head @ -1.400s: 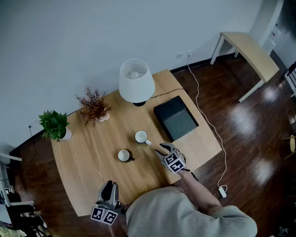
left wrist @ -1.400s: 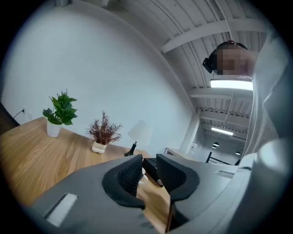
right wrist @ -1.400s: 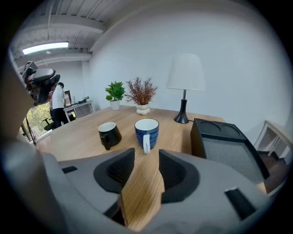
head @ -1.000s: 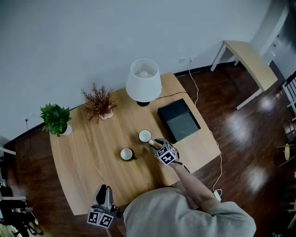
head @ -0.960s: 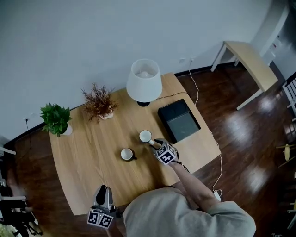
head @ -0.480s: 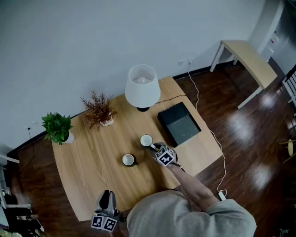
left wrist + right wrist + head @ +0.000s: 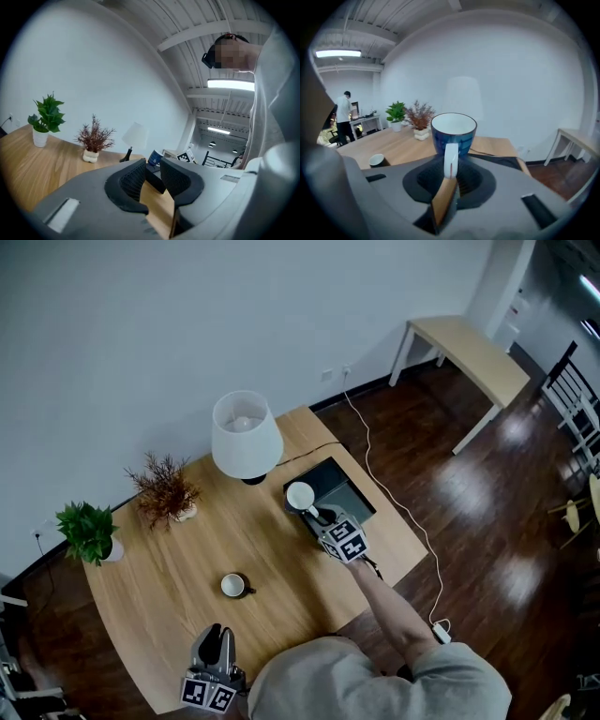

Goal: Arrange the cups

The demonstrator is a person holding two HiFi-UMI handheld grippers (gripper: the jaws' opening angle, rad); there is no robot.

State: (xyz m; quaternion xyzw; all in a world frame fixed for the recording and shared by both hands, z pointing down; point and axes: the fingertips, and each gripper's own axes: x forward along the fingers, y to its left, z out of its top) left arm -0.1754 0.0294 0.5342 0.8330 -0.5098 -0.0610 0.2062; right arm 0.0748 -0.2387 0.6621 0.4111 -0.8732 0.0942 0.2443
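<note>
One green plant, red plant, lamp, black box near blue cup

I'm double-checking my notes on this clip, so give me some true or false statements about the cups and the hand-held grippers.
The right hand-held gripper is shut on the white handle of the blue ceramic mug: true.
The small dark cup sits on the black rectangular tray: false, it stands on the light wooden table.
The left hand-held gripper holds a cup: false, nothing is between its jaws.
The white-shaded lamp stands on that table: true.
</note>
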